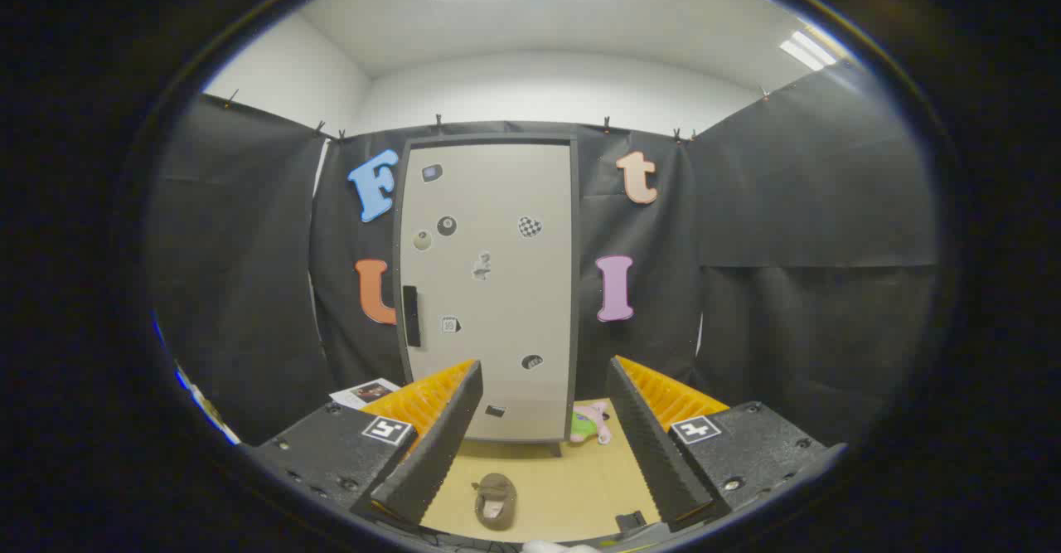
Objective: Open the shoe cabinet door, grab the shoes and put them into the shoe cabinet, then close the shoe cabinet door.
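Your gripper [543, 408] hangs in the air with its fingers [439, 445] spread wide apart, holding nothing. Between them, low on the tan floor [564, 478], lies a single brown shoe [495, 501], its toe pointing away from you toward the cabinet. It sits closer to your left finger than to your right, touching neither.

Beyond the fingers stands the shoe cabinet [489, 288], tall and pale grey with a dark frame, set against the black cloth wall. Its door is shut. A dark vertical handle [411, 315] sits on the door's left edge, about halfway up, and several small stickers [447, 225] are scattered over the door face.

Just right of the cabinet's foot, a pink and green plush toy [591, 424] rests on the floor, near your right finger's tip. A printed sheet [365, 391] lies on the floor behind your left finger.
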{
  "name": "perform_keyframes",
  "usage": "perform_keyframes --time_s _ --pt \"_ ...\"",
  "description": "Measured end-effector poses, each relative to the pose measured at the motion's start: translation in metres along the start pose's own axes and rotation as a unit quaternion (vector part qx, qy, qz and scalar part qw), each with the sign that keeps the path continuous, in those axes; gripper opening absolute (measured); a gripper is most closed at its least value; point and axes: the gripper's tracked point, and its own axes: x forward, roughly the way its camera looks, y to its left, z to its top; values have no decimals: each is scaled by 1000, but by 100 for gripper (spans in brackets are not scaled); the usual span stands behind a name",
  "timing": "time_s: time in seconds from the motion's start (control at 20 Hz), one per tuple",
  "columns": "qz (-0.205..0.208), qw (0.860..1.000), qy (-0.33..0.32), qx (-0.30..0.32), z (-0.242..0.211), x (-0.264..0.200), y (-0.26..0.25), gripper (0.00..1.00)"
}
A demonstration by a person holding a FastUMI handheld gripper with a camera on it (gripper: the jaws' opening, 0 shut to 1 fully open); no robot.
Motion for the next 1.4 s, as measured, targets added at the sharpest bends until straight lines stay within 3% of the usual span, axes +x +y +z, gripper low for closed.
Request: perform_keyframes --time_s 0.45,0.85,1.4 --pt "-27 1000 14 -7 -7 4 0 99" --pt "-22 999 23 9 -10 24 22 98" --pt "72 995 75 6 -54 142 127 98"
